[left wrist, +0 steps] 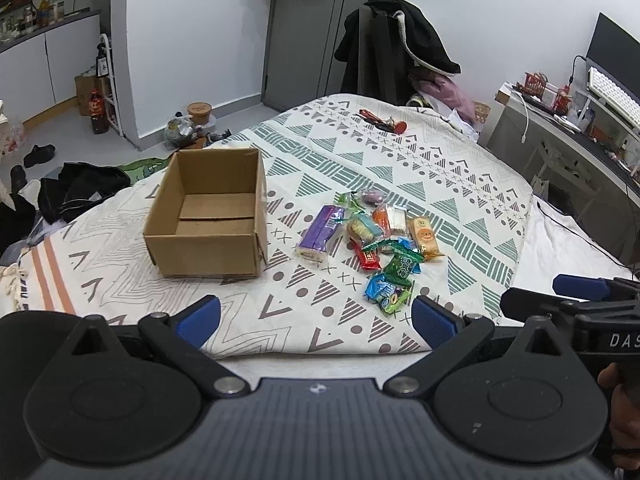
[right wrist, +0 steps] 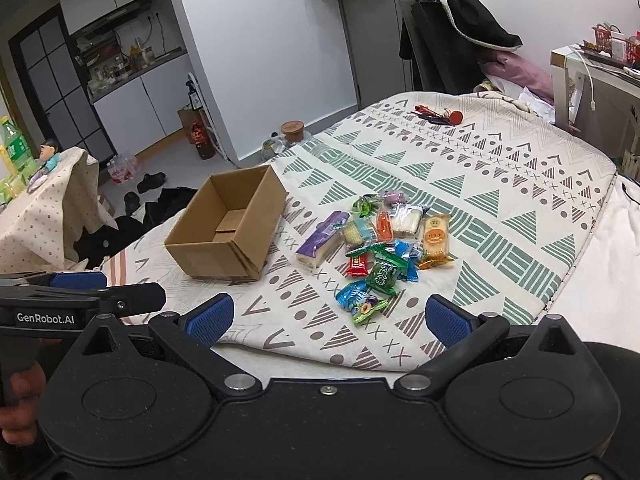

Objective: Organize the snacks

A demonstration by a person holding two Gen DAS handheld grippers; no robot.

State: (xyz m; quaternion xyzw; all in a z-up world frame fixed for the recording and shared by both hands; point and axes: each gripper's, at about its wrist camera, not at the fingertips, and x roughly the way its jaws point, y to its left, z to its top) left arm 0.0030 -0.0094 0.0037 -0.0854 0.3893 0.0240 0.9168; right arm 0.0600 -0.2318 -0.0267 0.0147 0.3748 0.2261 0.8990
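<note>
Nearest, the left tongs (left wrist: 316,318) and the right tongs (right wrist: 328,320) are held wide apart above the near edge of the bed, and nothing is gripped by either. Just beyond them, a heap of wrapped snacks (left wrist: 374,242) is spread on the patterned blanket (left wrist: 440,184): a blue-and-green packet (left wrist: 388,294) lies closest, with a purple bar (left wrist: 320,234) and an orange-labelled cake (left wrist: 425,237) further back. To the left of the heap, well apart from it, an open cardboard box (left wrist: 208,216) is seen, and nothing lies in it. The task is judged not yet begun; every snack remains to be moved, presumably into the box.

A keyboard (left wrist: 614,94) on a desk (left wrist: 560,136) is shown only by the left wrist view; green bottles (right wrist: 14,148) at the far left are shown only by the right.
</note>
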